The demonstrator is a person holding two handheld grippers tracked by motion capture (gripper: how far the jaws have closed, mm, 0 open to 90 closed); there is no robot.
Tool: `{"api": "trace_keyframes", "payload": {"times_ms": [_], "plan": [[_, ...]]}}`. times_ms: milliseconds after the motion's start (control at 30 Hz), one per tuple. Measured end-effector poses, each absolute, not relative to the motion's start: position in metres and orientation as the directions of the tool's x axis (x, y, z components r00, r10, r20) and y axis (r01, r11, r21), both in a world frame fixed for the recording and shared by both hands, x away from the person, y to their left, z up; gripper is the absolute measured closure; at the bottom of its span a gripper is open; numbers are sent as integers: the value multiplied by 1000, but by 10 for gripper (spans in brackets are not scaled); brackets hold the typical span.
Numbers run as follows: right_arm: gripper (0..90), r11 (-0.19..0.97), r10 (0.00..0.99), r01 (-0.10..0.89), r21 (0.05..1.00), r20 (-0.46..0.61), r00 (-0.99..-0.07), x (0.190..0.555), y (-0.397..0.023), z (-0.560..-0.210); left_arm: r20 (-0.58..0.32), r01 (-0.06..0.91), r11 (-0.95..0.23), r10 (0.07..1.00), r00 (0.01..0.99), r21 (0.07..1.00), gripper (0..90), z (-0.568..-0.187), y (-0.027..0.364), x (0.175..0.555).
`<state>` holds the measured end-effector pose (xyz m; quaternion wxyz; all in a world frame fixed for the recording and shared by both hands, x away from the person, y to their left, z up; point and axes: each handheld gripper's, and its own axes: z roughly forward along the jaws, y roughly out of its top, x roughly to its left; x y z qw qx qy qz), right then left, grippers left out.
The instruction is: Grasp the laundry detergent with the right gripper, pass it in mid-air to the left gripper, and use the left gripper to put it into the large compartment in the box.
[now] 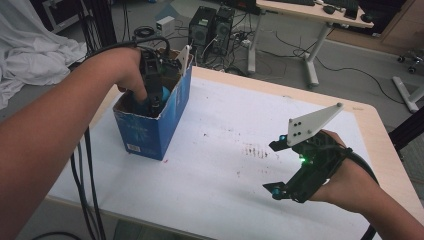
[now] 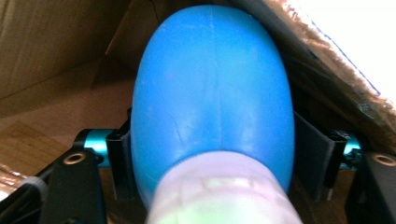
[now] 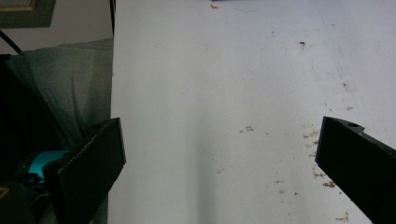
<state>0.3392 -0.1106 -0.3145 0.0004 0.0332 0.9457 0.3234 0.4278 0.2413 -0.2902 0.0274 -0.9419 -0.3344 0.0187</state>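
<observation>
Blue bulb between left claw jaws

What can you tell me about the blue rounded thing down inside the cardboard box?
The blue rounded thing is smooth and egg-shaped, like soft rubber or plastic, with a faint seam running down its middle. A pale, whitish ribbed neck joins its near end. It sits low inside the blue cardboard box at the table's far left, close to a brown inner wall. It lies between the jaws of the left gripper; the left jaw looks to touch it, while the right one stands slightly off.
</observation>
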Motion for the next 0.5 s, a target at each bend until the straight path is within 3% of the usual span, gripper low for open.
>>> {"api": "trace_keyframes", "payload": {"times_ms": [500], "plan": [[7, 784, 65, 65, 618, 22, -998, 340, -114, -313, 9, 612, -789, 613, 790, -50, 248, -261, 241, 428]]}}
